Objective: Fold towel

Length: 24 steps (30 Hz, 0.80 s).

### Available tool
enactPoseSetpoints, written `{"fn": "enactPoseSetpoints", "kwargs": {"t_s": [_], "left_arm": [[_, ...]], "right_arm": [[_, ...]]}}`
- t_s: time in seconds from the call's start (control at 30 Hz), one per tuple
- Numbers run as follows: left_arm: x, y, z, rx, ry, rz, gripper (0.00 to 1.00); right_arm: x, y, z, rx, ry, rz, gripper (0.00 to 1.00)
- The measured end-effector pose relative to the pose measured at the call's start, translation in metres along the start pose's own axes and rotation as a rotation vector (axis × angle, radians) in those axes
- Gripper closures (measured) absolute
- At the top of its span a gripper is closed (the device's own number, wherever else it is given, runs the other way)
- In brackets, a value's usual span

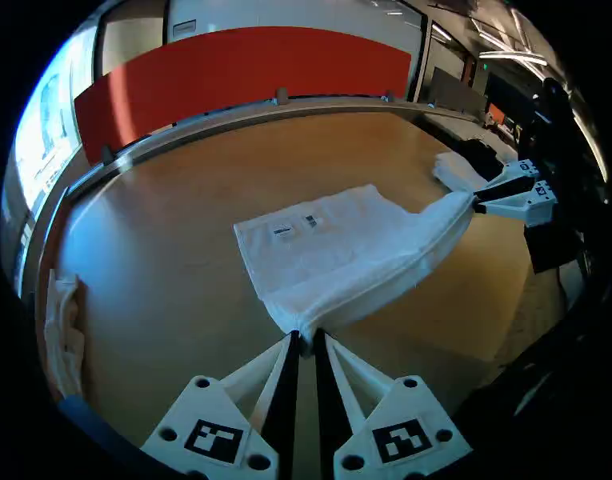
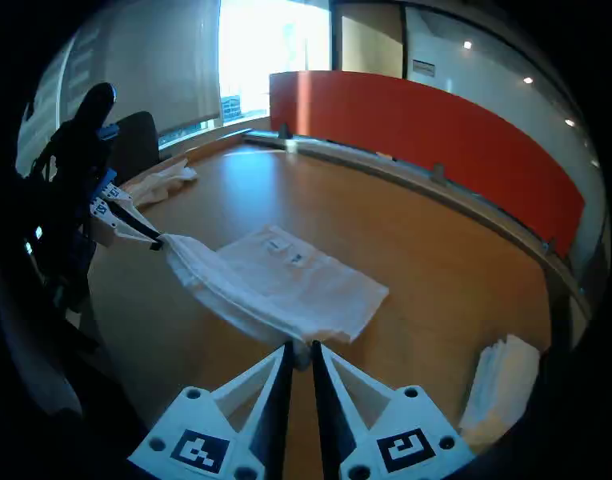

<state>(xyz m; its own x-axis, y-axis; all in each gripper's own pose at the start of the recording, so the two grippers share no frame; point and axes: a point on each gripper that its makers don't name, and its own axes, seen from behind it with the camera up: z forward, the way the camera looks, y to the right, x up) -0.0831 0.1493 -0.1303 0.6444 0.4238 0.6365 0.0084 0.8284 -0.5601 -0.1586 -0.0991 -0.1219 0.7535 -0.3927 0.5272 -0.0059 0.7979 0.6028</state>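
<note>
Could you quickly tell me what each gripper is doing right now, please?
Left gripper: closed on a towel corner.
Right gripper: closed on another towel corner.

You have no words or numbers to read here: the two small tags (image 1: 283,230) on your towel (image 1: 346,256) are too blurred, and the square markers (image 1: 214,441) on the left gripper (image 1: 306,338) carry only patterns.

Two tongs (image 1: 306,340) (image 2: 302,350), one towel (image 1: 346,248), two piles (image 1: 62,336) (image 1: 458,170)
</note>
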Motion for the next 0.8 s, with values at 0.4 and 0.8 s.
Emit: {"fn": "enactPoseSetpoints", "kwargs": {"t_s": [0.4,0.8], "left_arm": [[-0.002,0.013,-0.025,-0.013,-0.026,-0.02,0.86],[-0.005,0.018,-0.033,-0.021,-0.036,-0.029,0.86]], "right_arm": [[0.007,-0.005,-0.017,0.016,-0.01,-0.008,0.83],[0.006,-0.009,-0.023,0.025,-0.02,-0.01,0.83]]}}
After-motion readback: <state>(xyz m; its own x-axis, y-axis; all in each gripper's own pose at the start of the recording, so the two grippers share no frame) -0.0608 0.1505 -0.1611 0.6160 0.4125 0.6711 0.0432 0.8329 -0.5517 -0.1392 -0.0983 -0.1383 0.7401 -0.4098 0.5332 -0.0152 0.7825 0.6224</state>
